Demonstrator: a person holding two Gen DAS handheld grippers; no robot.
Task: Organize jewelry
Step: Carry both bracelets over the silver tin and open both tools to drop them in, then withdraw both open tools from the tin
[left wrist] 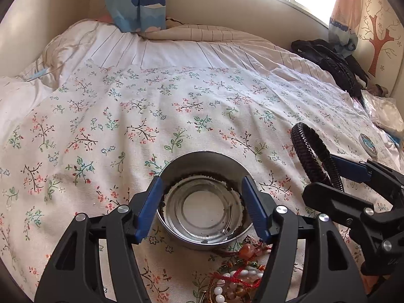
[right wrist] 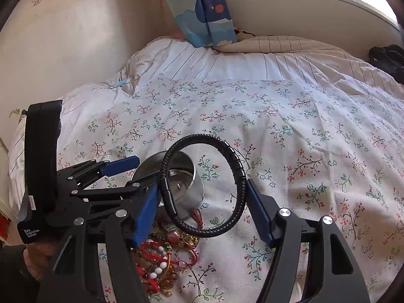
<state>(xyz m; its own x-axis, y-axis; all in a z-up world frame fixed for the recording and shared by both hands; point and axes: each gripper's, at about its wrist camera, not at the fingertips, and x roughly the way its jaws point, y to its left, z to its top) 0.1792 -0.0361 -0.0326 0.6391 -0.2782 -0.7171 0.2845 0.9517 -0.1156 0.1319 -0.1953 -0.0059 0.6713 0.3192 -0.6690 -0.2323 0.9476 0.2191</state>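
Steel is showing bare inside the round tin point(left wrist: 205, 202), which is sitting on the floral bedspread point(left wrist: 151, 106) between the blue pads of the left tool point(left wrist: 202, 207). In the left wrist view those pads are standing at nine and three o'clock of the tin's rim, right beside it; whether they are pressing on it I cannot tell. At six o'clock of the tin, a heap of beaded bracelets point(left wrist: 237, 277) with red cords is lying on the bedspread, touching the tin's base. Further right, the right tool point(right wrist: 202, 207) is holding a black braided bracelet point(right wrist: 204, 184) stretched across its wide-set pads, the loop standing upright above the bedspread. In the right wrist view the tin is lying behind the loop at about ten o'clock. A small round lid point(left wrist: 368, 145) is resting near the bed's right edge.
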